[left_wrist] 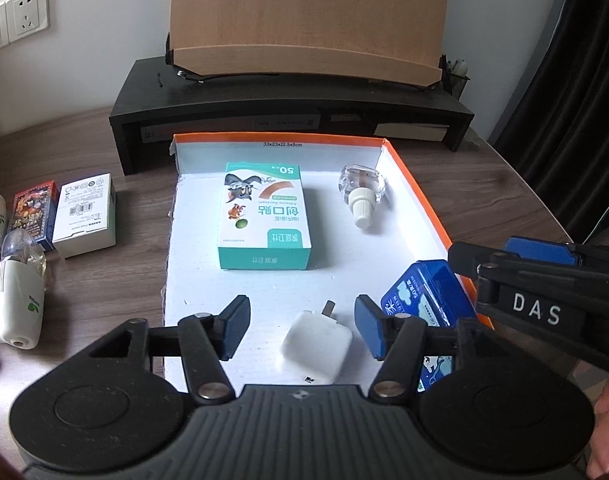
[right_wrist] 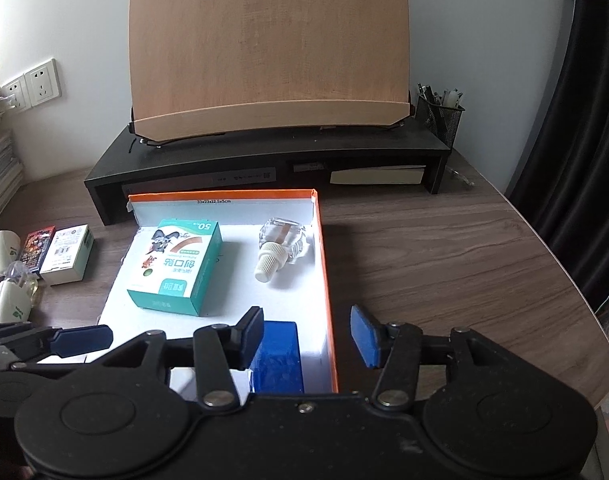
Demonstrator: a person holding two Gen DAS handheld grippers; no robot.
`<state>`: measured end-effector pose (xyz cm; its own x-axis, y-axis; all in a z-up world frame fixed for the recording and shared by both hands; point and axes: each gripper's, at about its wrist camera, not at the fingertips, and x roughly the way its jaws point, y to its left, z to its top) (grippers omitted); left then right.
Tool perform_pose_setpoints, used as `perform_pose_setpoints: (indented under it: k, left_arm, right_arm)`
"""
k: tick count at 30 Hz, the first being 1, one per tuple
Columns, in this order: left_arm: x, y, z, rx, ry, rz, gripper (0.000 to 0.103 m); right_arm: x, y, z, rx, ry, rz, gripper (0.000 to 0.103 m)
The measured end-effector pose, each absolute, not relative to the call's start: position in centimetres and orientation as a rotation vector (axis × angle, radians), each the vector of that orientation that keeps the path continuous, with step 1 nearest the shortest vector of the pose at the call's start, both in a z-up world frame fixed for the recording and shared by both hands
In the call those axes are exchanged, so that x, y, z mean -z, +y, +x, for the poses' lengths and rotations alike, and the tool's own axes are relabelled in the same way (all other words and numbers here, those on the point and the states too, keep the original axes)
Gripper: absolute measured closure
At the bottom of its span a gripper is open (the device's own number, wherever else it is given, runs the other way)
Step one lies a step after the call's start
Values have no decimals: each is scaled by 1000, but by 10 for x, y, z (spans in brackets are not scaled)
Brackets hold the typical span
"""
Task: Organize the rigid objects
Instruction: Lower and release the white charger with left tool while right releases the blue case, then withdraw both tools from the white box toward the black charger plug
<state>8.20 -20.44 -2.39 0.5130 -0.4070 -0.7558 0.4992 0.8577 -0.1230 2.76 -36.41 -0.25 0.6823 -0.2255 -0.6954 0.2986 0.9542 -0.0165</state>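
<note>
White square charger plug (left_wrist: 316, 346) lies in orange-rimmed white tray (left_wrist: 418, 196), between my left gripper (left_wrist: 302, 330) pads, jaws spread, empty. Right gripper (right_wrist: 306, 336) likewise wide, straddling tray wall. Placing seems done; next I fetch white carton (left_wrist: 86, 216) far left.

In the tray (left_wrist: 416, 184): 1 bandage box (left_wrist: 264, 216), 1 clear bottle (left_wrist: 362, 188), 1 white charger (left_wrist: 316, 346), 1 blue tin (left_wrist: 420, 300). Beside it: 2 small boxes (left_wrist: 86, 210), 2 white plug-in units (left_wrist: 14, 312).

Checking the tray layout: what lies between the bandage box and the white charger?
Nothing: in the left wrist view only bare white tray floor separates the bandage box from the white charger.
</note>
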Motion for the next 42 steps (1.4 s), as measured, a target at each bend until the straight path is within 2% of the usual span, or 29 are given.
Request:
perform_pose_setpoints:
  k: [4,7,26,42]
  left_arm:
    - [16,-192,80,507,859,120,33]
    - [11,-178,80,467,850,111,28]
    - [-2,-81,83,239,846,49,28]
    - [-5,-34,85,143,847,6,28]
  right_arm:
    - [-4,-355,24,286,741,98,34]
    - [-7,-344,23,269,730,88,32]
    - [-6,-265,36,61,763,68,31]
    - [-6,-220,44,-28,779,26,32]
